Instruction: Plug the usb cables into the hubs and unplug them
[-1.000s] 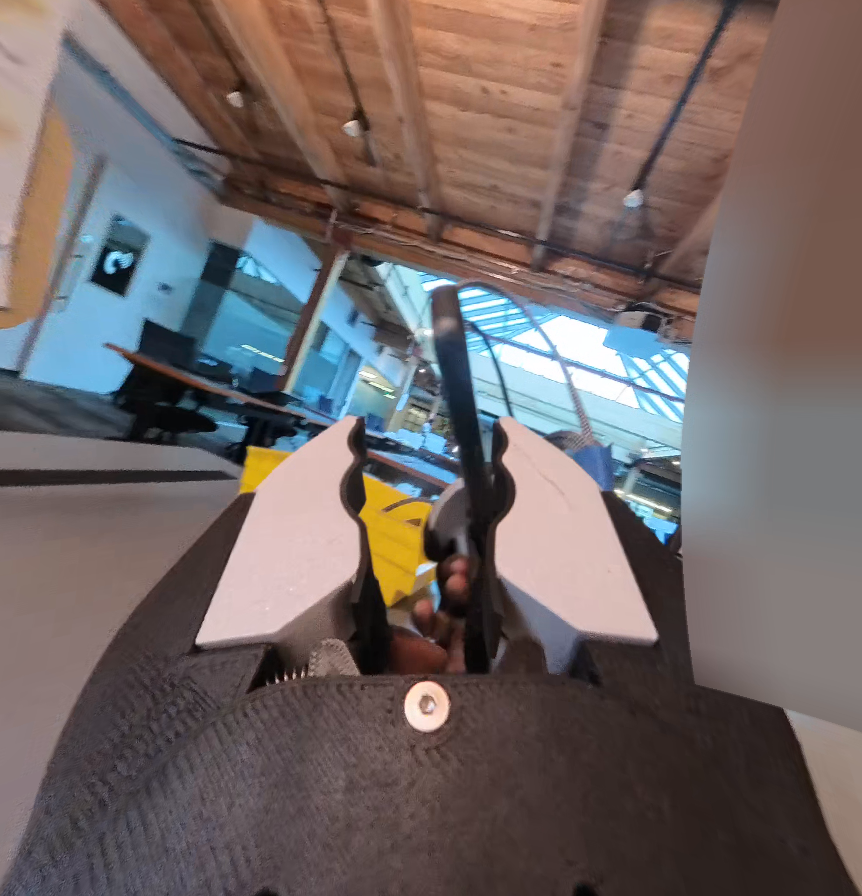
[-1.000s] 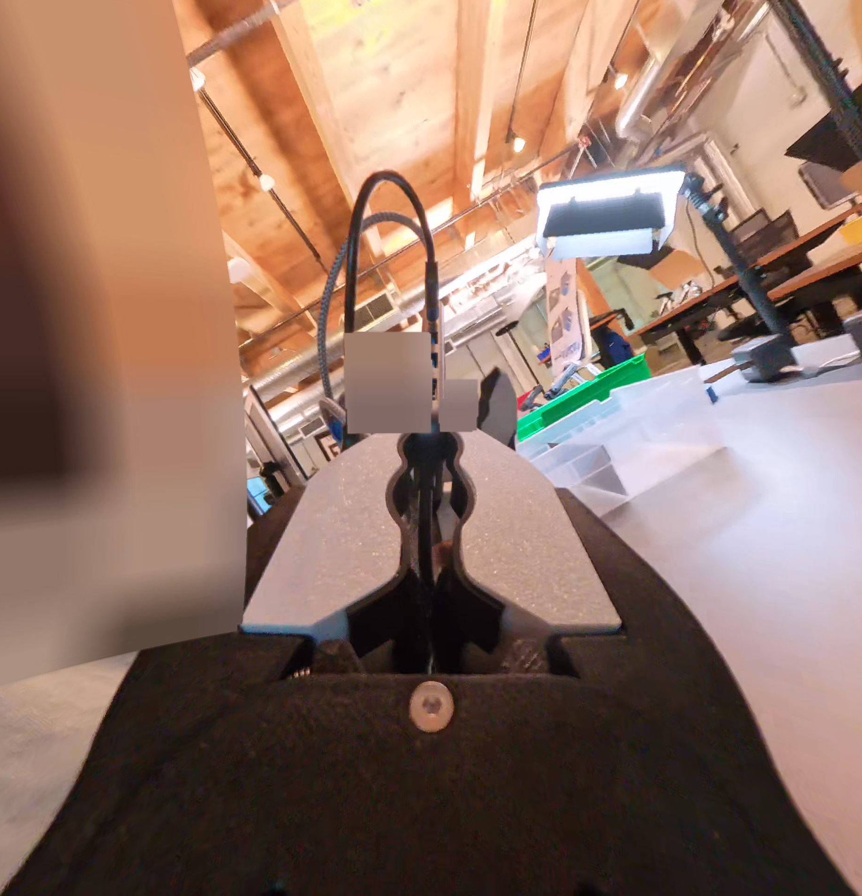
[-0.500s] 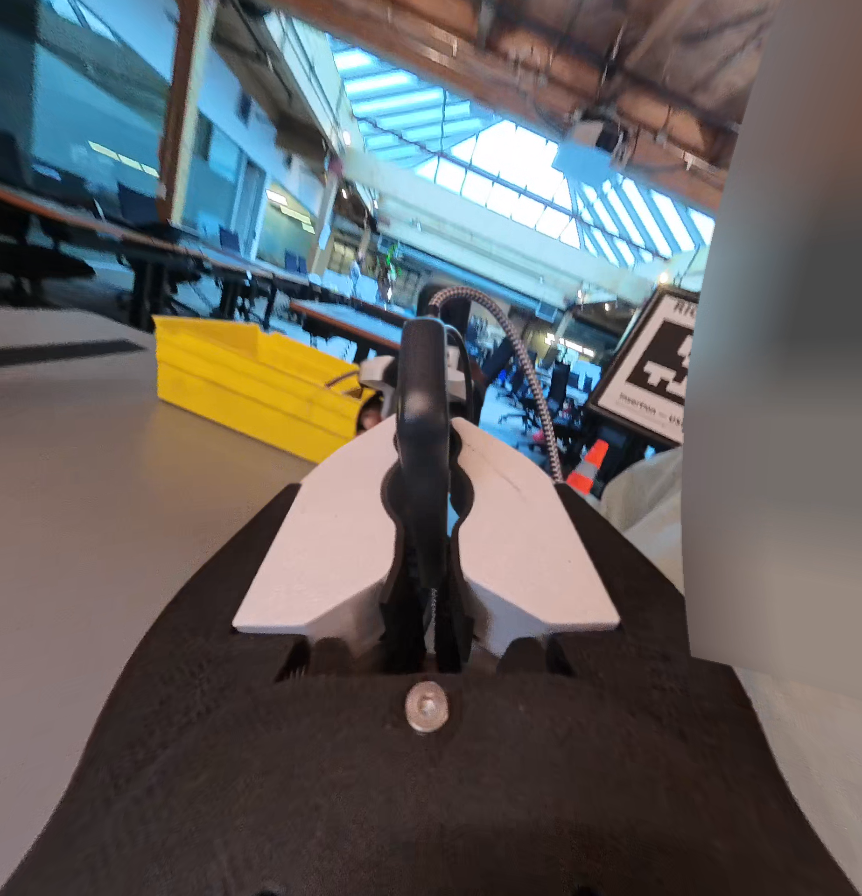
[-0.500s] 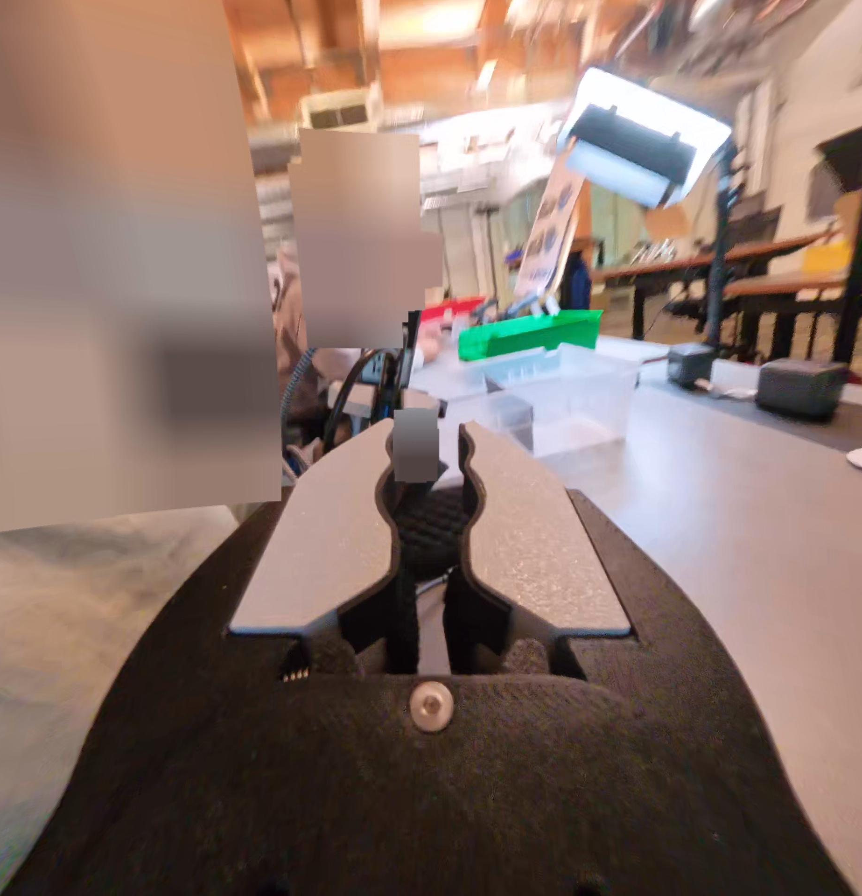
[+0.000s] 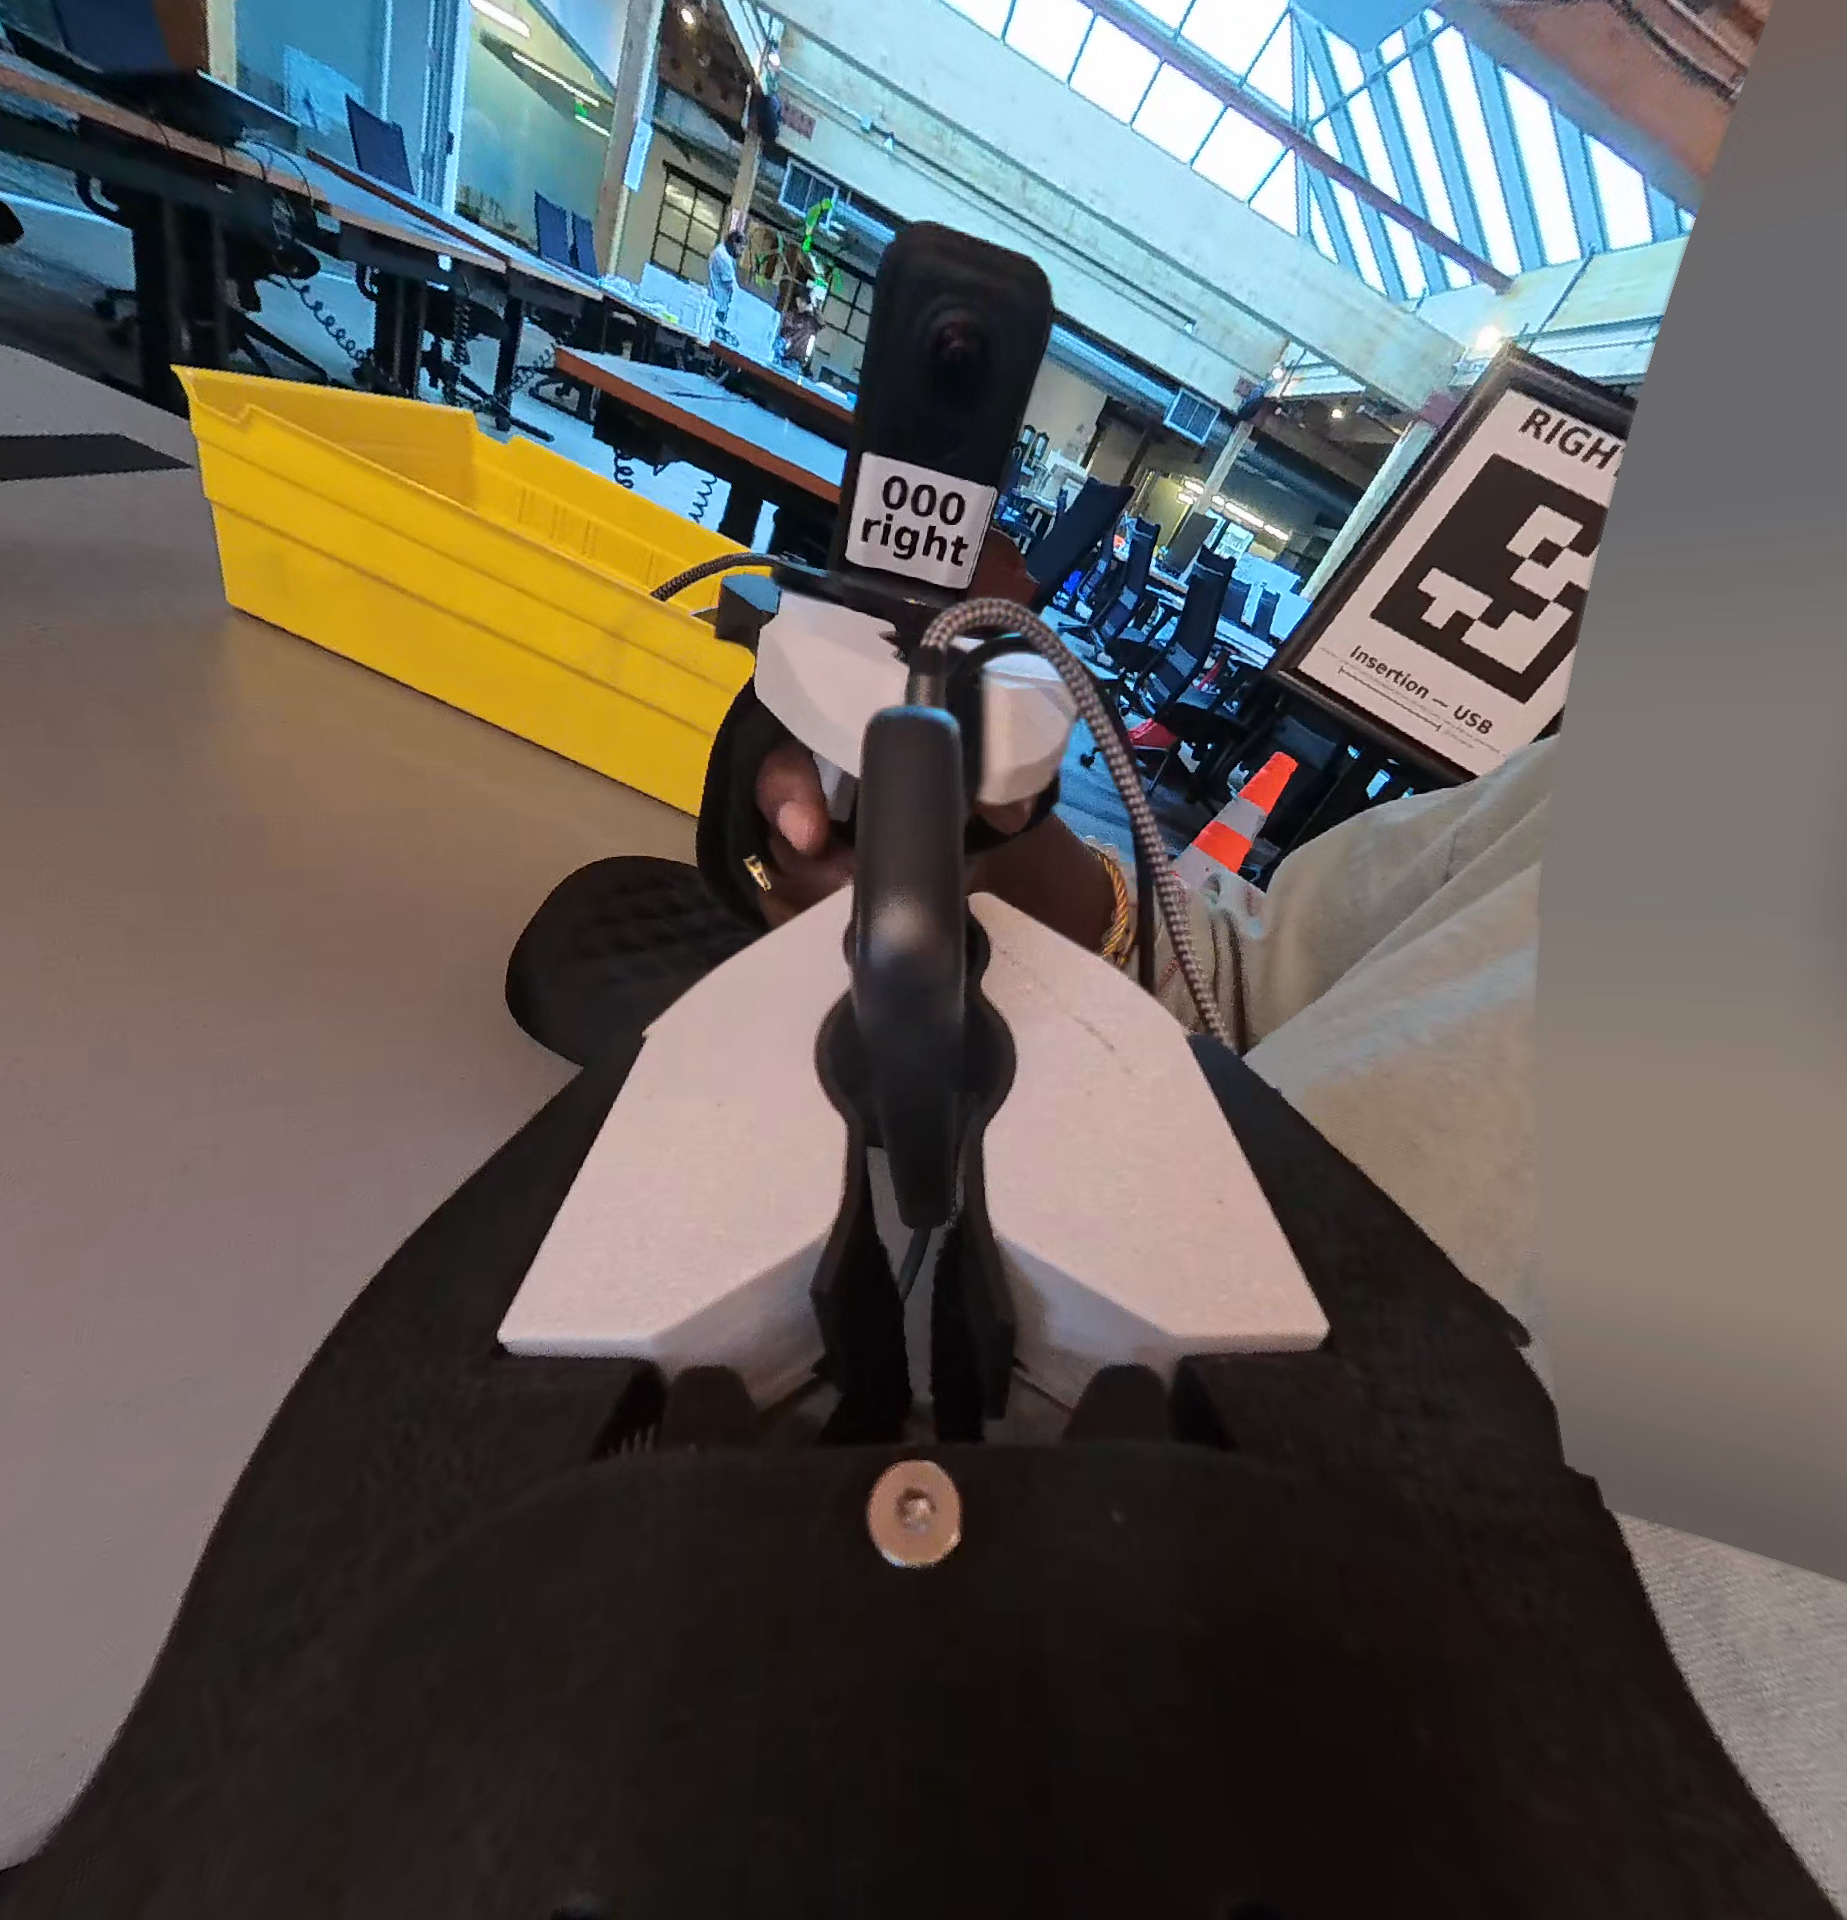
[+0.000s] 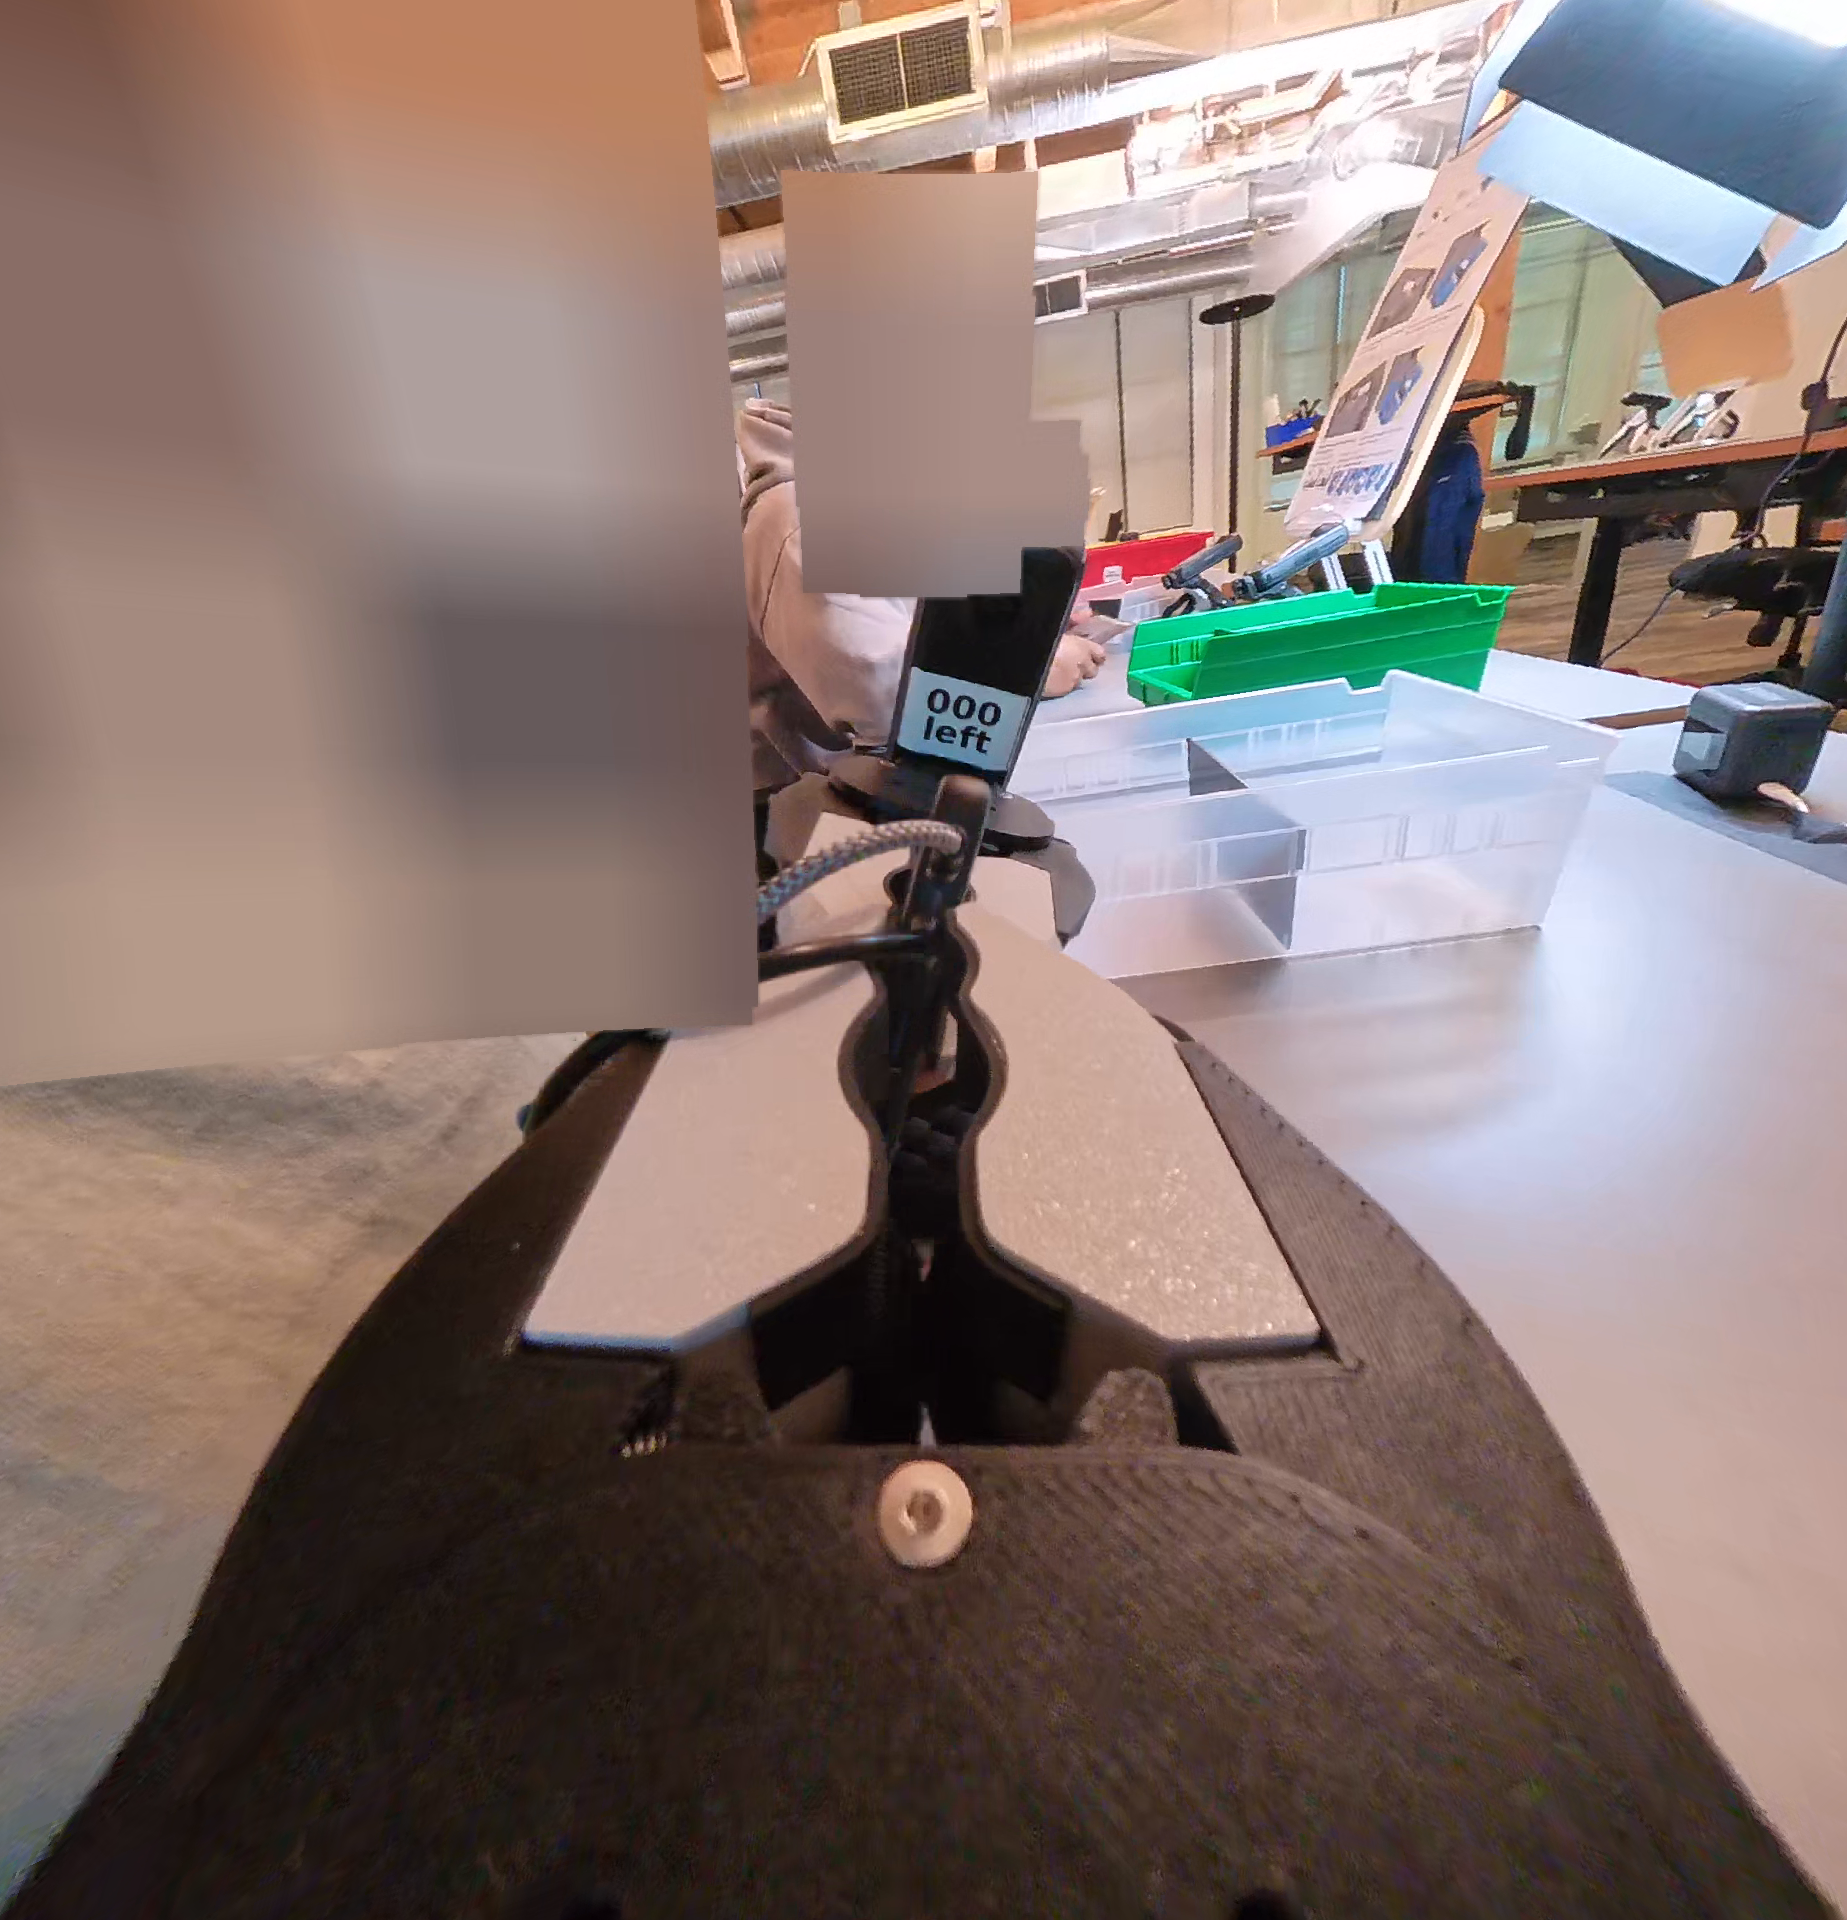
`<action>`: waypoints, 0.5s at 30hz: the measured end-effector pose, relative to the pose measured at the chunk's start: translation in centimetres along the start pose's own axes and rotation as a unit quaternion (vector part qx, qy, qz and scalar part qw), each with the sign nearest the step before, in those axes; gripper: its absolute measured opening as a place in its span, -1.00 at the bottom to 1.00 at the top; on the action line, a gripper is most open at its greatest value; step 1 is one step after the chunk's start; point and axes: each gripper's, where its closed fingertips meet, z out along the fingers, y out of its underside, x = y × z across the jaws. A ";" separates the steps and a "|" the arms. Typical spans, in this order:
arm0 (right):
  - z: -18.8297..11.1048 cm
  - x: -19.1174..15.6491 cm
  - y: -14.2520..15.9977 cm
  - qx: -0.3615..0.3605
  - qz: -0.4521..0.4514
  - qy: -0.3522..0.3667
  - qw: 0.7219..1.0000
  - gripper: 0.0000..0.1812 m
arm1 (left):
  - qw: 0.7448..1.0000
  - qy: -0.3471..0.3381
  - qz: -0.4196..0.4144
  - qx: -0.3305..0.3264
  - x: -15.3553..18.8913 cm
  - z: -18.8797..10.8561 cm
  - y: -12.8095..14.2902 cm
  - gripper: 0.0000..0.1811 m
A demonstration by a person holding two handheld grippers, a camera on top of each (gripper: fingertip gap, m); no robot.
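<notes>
My left gripper [image 5: 908, 925] is shut on a slim dark grey hub [image 5: 903, 862] that stands upright, edge-on, between its fingers. A braided grey cable [image 5: 1127, 790] arches from the hub's top and drops to the right. My right gripper [image 6: 924, 945] is shut on a thin black plug [image 6: 945, 842], and the braided cable [image 6: 846, 852] leaves it to the left. The two grippers face each other, tips close: the right one [image 5: 898, 696] shows beyond the hub, the left one [image 6: 950, 821] beyond the plug. Whether the plug sits in the hub I cannot tell.
A yellow bin [image 5: 431, 540] stands on the grey table [image 5: 223, 935] to the left. A marker sign board [image 5: 1470, 582] and an orange cone [image 5: 1251, 810] are behind. A clear divided bin [image 6: 1314, 810], a green bin [image 6: 1314, 634] and a small dark box [image 6: 1750, 738] stand on the right.
Both views have swung down from the ceiling to table level. My left gripper has closed on the hub. The cable loop that arched high now lies lower. The right gripper stays shut.
</notes>
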 end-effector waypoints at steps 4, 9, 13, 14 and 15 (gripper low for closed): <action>-0.1 0.0 1.4 -0.049 0.003 0.001 0.999 -0.94 | 0.997 -0.030 0.033 -0.064 -0.5 0.3 1.6 -0.87; -0.5 -0.1 2.4 -0.091 0.014 0.003 0.996 -0.92 | 0.992 -0.038 0.038 -0.110 -0.5 0.6 2.6 -0.87; -0.8 0.4 3.1 -0.105 0.011 0.015 0.994 -0.92 | 0.994 -0.033 0.014 -0.103 -1.1 0.9 2.9 -0.88; -0.9 0.4 3.2 -0.097 0.018 0.012 0.995 -0.92 | 0.995 -0.030 0.008 -0.098 -1.1 0.9 2.9 -0.89; -0.9 0.5 3.3 -0.089 0.027 0.009 0.996 -0.93 | 0.995 -0.031 0.004 -0.096 -1.1 1.0 3.1 -0.88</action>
